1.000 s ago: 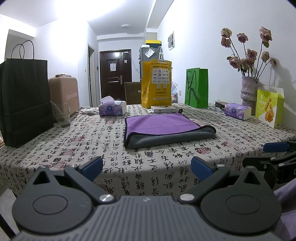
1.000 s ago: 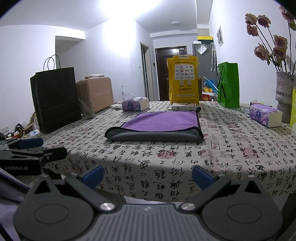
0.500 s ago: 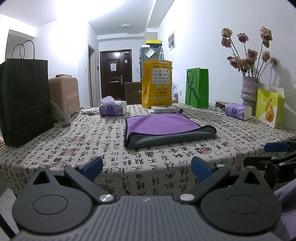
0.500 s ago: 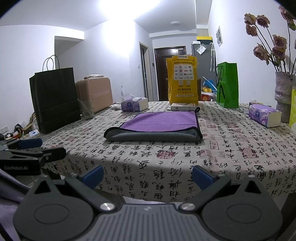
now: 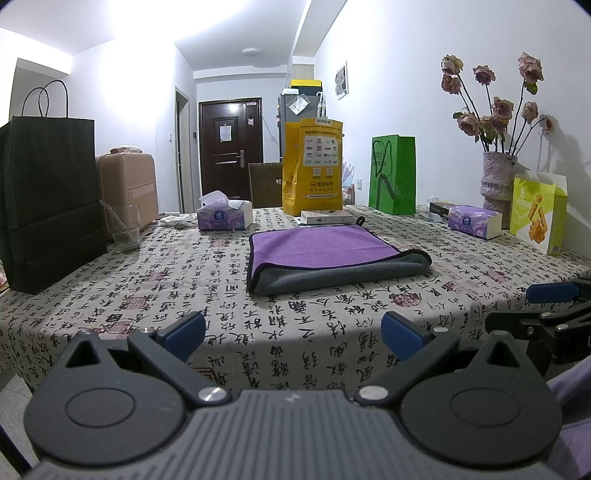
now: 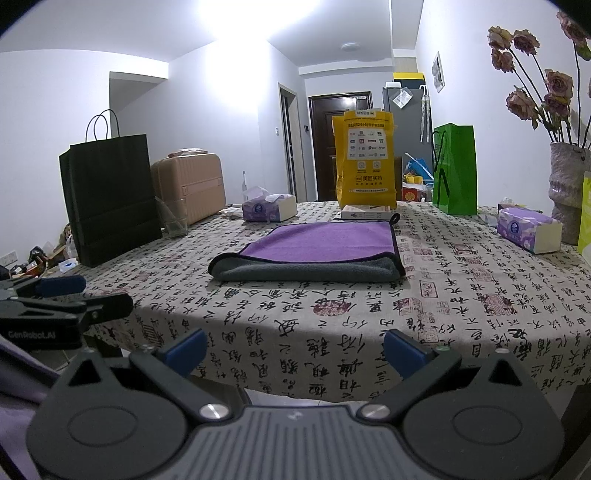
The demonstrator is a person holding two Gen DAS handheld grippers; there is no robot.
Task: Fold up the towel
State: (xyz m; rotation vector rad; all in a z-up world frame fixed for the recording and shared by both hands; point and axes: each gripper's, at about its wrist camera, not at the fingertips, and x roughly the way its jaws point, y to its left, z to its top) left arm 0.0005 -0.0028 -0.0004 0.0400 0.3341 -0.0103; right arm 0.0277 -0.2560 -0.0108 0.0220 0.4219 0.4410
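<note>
I see a table (image 5: 155,295) covered by a cloth printed with calligraphy, in a white-walled room with a dark door (image 5: 229,147) at the far end. The towel (image 5: 332,254) lies flat at mid-table, folded, purple face up, grey fold edge toward me; its long axis runs left to right. Left gripper (image 5: 293,328) and right gripper (image 6: 294,345) hover off the near table edge, jaws spread and grasping nothing.

Cool dim indoor light, blown-out ceiling glare (image 5: 122,22), soft table-edge shadow, strong fisheye bending and dark corners.
</note>
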